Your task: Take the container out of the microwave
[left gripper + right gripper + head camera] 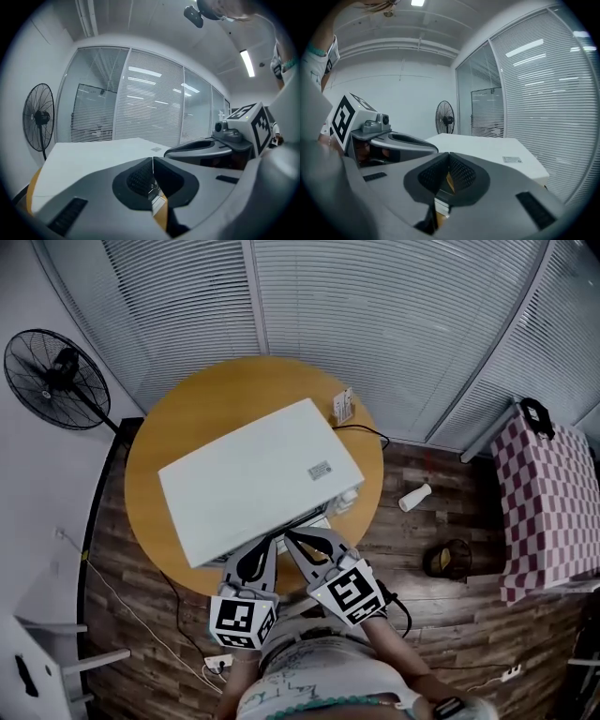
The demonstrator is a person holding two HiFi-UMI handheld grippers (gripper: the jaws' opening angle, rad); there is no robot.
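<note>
White microwave (253, 479), boxy and flat-topped, with a small grey label near its right rear corner. It stands on a round wood-topped counter (155, 432) with its front turned toward the person. The door face is out of sight in all three views. No door leaf shows swung out past the microwave's front edge, so the door is judged closed.

Container: not visible in any view. Presumed inside the microwave, since nothing like it stands on the counter round the microwave.

Left tool (265, 546): grey, with a marker cube at the rear and its tips just at the microwave's front edge. Jaws pressed together, ribbed pads meeting, nothing between them.

Right tool (300, 542): same build, tips also at the microwave's front edge, just beside the left tool and angled toward it. Jaws likewise pressed together and empty.

Progress: at the very start, and no part of the task shows as done.
- The door is unopened as far as can be judged.
- The container is not out.
- Neither tool holds anything.

Left to do, by judgement:
- Open the door and reach in.
- Grip the container and draw it clear of the microwave.

Sundries:
- Floor fan (56, 376), well left of the microwave.
- White bottle (414, 496), lying on the wooden floor right of the microwave.
</note>
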